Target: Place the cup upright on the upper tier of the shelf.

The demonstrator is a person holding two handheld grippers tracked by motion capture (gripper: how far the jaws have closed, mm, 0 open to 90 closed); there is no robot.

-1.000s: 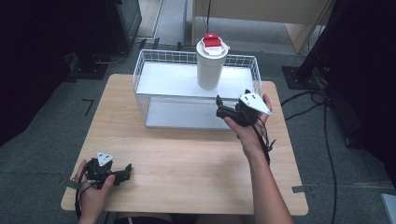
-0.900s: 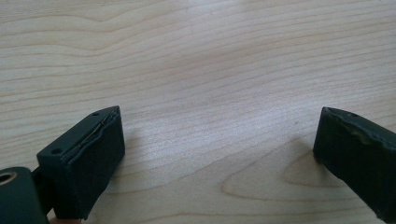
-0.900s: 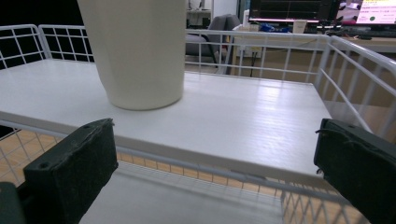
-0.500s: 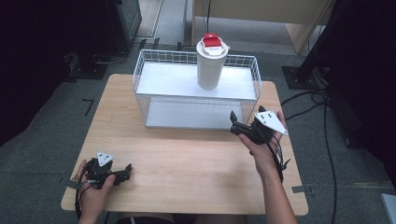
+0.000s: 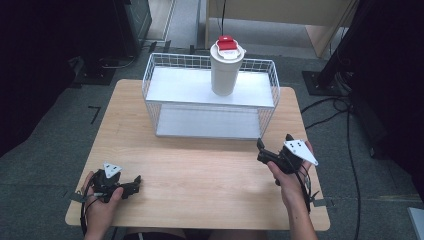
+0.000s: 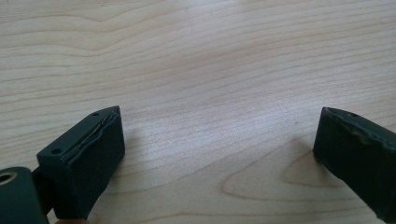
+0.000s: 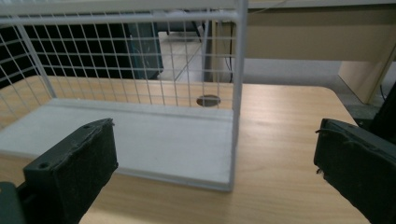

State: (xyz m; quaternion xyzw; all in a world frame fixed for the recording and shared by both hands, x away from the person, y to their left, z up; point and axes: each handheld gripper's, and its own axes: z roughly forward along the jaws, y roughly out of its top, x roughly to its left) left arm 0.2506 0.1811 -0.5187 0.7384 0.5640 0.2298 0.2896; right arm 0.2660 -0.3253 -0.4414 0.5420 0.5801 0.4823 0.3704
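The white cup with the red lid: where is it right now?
In the high view the cup stands upright on the top shelf of the wire rack, right of centre, at the table's far side.

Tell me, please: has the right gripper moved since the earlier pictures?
Yes. In the high view the right gripper has drawn back from the wire rack toward the person's edge of the table; its jaws are open and empty.

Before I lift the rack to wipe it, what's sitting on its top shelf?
On the wire rack's top shelf stands one white cup with a white lid and red tab. The shelf surface beneath the cup's base is covered.
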